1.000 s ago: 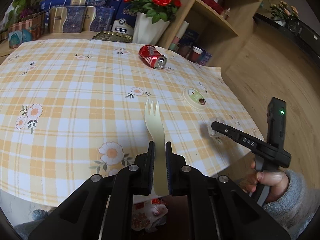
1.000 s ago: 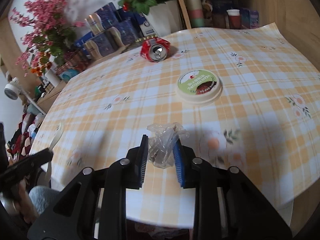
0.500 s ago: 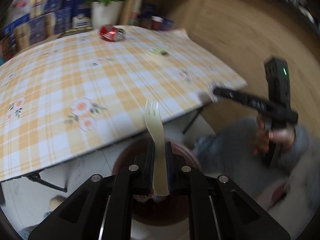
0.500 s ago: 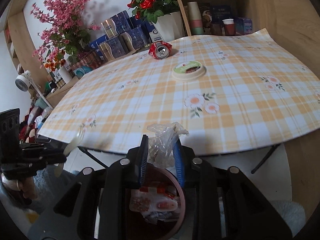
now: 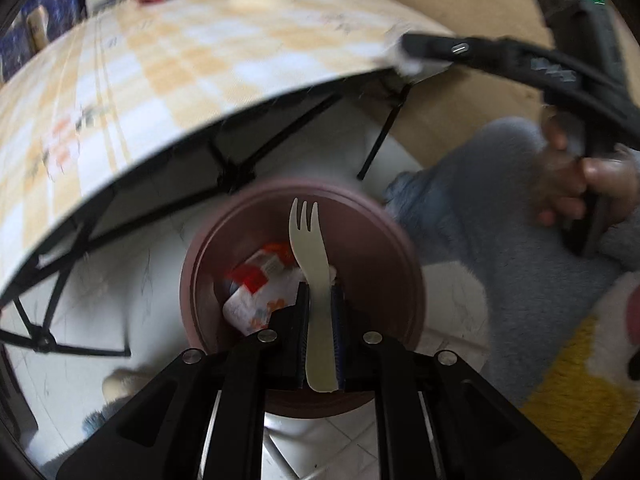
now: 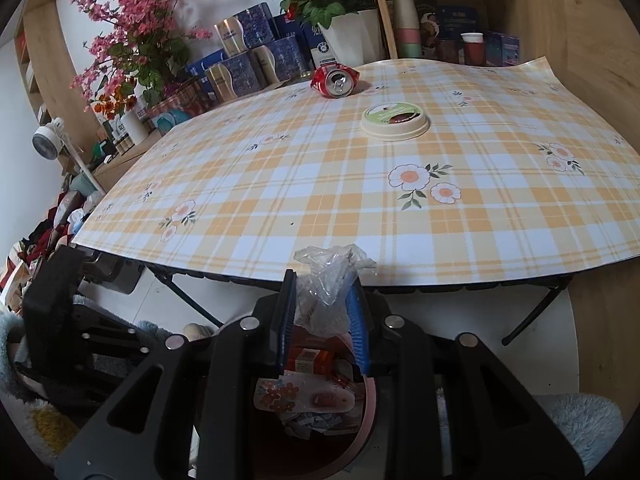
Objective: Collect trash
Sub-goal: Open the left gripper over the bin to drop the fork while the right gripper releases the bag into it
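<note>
So the left gripper [image 5: 320, 300] is pinching a cream plastic fork [image 5: 310, 272] by the handle, tines pointing straight out along the fingers, and it hangs right above the mouth of the brown trash bin [image 5: 208, 240]. Bin sits directly below, so letting go looks like the whole move. The right gripper [image 6: 322, 304] is clamped on a crumpled clear plastic wrapper [image 6: 328, 280], also over the bin [image 6: 370, 400] but nearer its table-side rim. Further out on the checked table [image 6: 280, 184]: a round lid [image 6: 394, 120] and a crushed red can [image 6: 335, 80], both closer to the right side.
</note>
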Action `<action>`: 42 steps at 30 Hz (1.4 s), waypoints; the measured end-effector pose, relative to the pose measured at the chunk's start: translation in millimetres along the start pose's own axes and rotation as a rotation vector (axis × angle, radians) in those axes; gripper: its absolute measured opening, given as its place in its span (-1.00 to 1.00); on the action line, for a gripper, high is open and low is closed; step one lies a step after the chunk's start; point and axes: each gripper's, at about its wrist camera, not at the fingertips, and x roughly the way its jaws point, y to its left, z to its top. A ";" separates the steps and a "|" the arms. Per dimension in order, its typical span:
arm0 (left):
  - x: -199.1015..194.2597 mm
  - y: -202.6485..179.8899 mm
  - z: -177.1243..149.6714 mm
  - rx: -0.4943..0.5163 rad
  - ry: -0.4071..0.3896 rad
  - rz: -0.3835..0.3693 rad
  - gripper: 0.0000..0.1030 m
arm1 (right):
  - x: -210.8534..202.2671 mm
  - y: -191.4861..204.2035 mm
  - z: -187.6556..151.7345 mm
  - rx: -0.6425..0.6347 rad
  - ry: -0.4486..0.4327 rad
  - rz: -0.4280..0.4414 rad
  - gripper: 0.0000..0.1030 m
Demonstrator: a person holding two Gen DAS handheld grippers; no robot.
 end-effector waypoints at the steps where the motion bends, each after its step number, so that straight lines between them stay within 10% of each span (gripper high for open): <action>1: 3.8 3.2 1.0 -0.016 0.012 0.005 -0.79 | 0.8 -0.4 -0.4 0.002 0.004 -0.001 -0.47; 8: 21.7 25.8 0.9 -0.119 0.068 0.039 -0.75 | 2.9 -2.2 -1.1 0.006 0.013 0.000 -0.47; 11: 16.7 24.5 2.5 -0.120 0.045 0.065 0.29 | 5.4 -0.9 -1.8 -0.004 0.022 0.002 -0.47; 20: -55.2 29.1 6.8 -0.173 -0.271 0.151 0.75 | 14.2 12.4 -6.1 -0.052 0.063 0.026 -0.47; 29: -136.8 41.9 -7.0 -0.206 -0.536 0.343 0.87 | 55.7 49.0 -27.7 -0.209 0.287 0.078 -0.46; 42: -143.2 85.1 -39.6 -0.455 -0.573 0.427 0.88 | 81.3 57.4 -45.1 -0.243 0.427 0.064 -0.44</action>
